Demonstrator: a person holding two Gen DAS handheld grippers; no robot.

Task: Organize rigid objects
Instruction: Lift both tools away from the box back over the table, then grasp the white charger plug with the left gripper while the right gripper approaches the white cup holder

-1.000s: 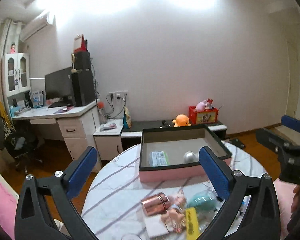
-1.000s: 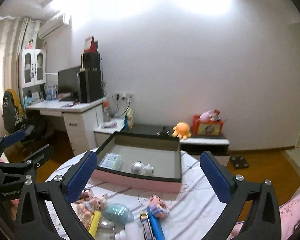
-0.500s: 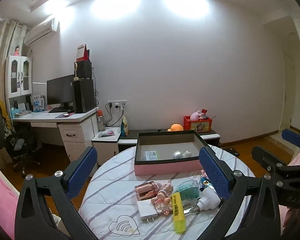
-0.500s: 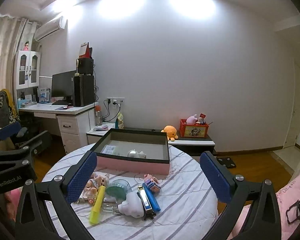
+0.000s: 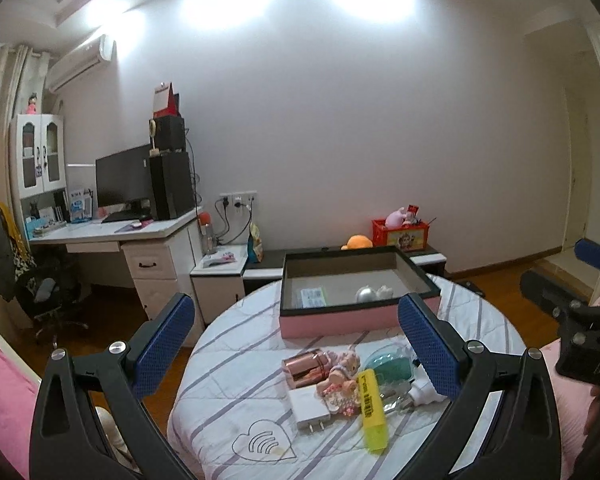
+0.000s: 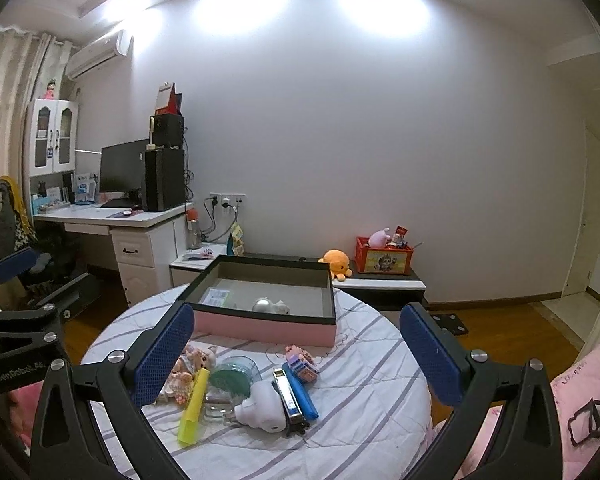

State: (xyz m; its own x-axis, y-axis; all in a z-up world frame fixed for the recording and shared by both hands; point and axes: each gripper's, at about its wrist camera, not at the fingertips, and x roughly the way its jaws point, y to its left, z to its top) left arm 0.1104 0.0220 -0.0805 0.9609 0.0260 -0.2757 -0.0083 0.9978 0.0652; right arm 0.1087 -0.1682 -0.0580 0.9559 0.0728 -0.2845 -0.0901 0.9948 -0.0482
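Observation:
A pink box [image 5: 356, 322] [image 6: 260, 326] with a dark rim sits at the far side of the round table [image 5: 236, 380] [image 6: 360, 412]; inside lie a silver ball [image 5: 365, 293], a white figure and a card. Nearer lie a copper can [image 5: 305, 367], a doll [image 5: 340, 380] [image 6: 192, 364], a yellow highlighter [image 5: 371, 408] [image 6: 194, 410], a white charger [image 5: 309, 407], a teal round thing [image 6: 232, 374], a white plug [image 6: 262, 404], a harmonica [image 6: 286, 398], a blue bar [image 6: 300, 396] and a small pink toy [image 6: 302, 362]. My left gripper [image 5: 296, 356] and right gripper [image 6: 296, 356] hang open above the pile, both empty.
A white desk [image 5: 112, 236] with monitor and chair stands at the left. A low cabinet behind the table carries an orange plush [image 6: 334, 262] and a red box [image 6: 384, 260]. Pink bedding [image 6: 580, 380] lies at the right. Each gripper shows at the other view's edge.
Both grippers pulled back and up from the table, then settled a little closer; the whole pile of things came into view. Both stayed open and empty.

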